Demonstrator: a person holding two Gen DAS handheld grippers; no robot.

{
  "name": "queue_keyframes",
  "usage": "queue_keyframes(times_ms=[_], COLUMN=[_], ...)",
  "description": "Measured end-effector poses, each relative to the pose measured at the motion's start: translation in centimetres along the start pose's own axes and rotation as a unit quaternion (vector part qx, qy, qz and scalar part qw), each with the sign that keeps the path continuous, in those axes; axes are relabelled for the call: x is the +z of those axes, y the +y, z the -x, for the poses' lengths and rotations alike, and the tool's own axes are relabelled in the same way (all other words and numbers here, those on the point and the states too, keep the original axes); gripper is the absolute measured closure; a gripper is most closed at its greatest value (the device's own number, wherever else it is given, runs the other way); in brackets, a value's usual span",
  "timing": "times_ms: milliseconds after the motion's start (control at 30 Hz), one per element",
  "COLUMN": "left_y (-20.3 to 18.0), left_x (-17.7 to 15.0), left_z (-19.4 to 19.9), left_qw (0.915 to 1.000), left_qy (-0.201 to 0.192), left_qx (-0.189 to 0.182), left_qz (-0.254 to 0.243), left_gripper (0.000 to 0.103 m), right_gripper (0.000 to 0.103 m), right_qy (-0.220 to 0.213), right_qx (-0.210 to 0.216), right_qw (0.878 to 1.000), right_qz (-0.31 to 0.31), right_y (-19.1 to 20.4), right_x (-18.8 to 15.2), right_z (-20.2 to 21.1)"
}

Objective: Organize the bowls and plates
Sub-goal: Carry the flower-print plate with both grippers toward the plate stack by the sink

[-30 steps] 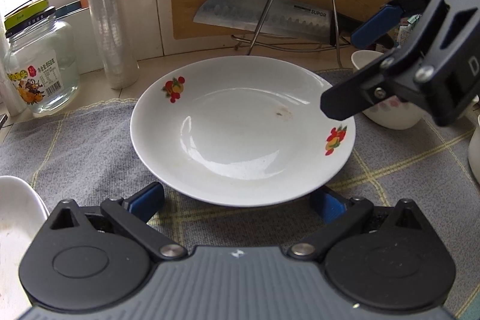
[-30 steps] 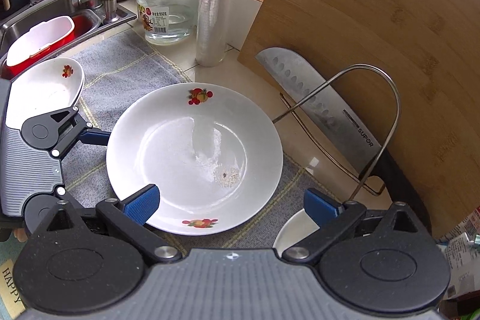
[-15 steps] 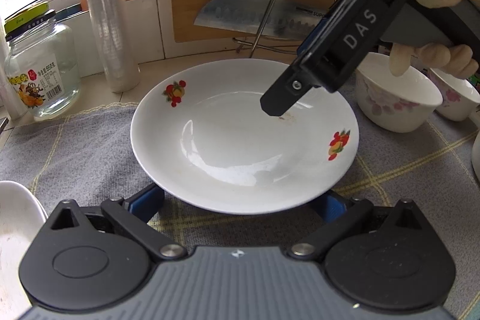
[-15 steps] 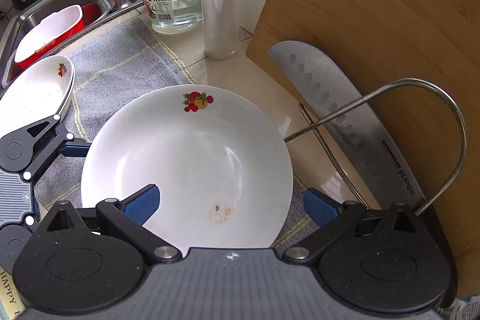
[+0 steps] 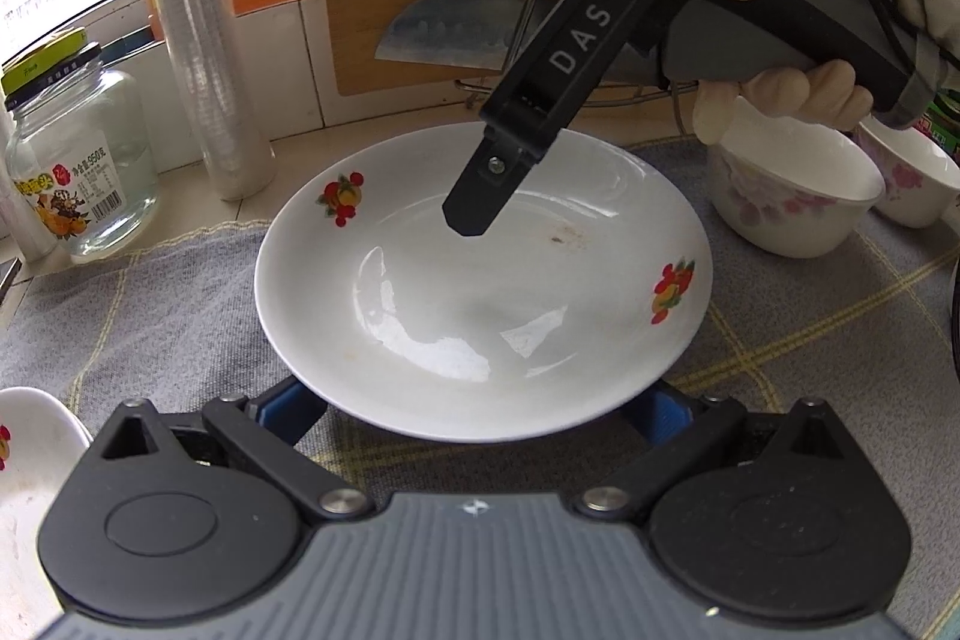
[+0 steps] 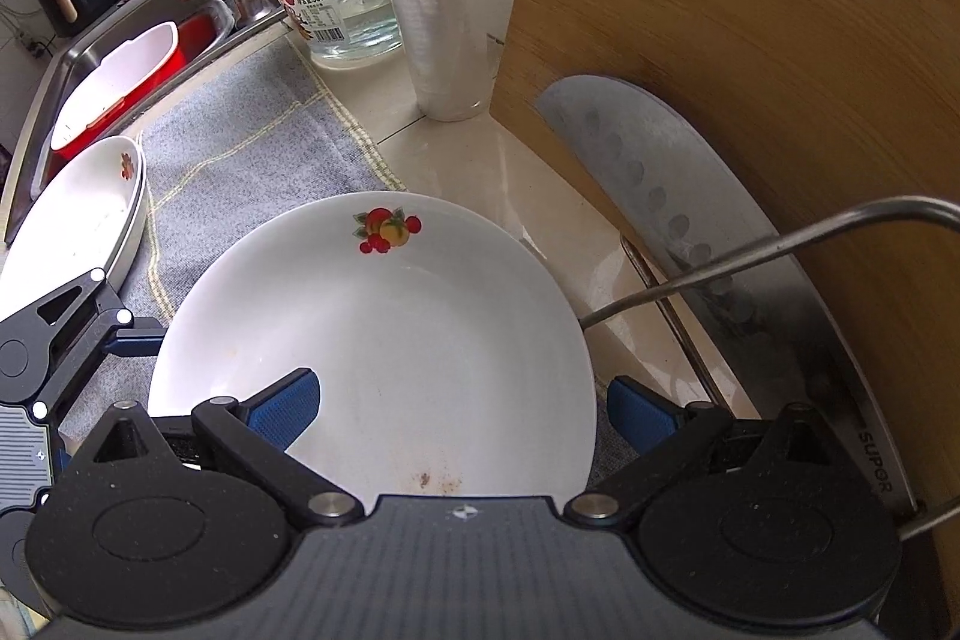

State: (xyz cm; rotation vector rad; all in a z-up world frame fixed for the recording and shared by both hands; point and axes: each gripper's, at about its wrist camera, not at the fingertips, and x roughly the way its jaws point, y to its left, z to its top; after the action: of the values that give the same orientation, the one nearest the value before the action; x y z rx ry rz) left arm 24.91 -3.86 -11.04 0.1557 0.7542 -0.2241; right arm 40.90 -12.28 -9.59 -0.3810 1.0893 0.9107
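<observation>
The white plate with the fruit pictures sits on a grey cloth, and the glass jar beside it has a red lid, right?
Not quite: the glass jar has a yellow-green lid, as the left wrist view shows. The white plate does sit on the grey cloth.

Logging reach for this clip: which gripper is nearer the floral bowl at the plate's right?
Right. The right gripper hangs over the plate, its handle just above the floral bowl. The left gripper sits open at the plate's near rim, farther off.
</observation>
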Motion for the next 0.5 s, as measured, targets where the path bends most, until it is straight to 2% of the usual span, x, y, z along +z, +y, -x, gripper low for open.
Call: queue_keyframes(times_ms=[300, 500], left_y=[-0.25, -0.2], left_x=[-0.04, -0.18], left_z=[0.31, 0.82], left_qw=[0.9999, 0.9997], left_qy=[0.0, 0.001], left_qx=[0.005, 0.007], left_qz=[-0.014, -0.022], left_gripper=[0.001, 0.001], right_gripper=[0.0, 0.0], right_qy=[0.003, 0.006], right_qx=[0.017, 0.029], right_qw=[1.0, 0.999], right_qz=[0.003, -0.017], right_y=[0.39, 0.11], right_x=[0.7, 0.56], right_z=[-0.87, -0.49])
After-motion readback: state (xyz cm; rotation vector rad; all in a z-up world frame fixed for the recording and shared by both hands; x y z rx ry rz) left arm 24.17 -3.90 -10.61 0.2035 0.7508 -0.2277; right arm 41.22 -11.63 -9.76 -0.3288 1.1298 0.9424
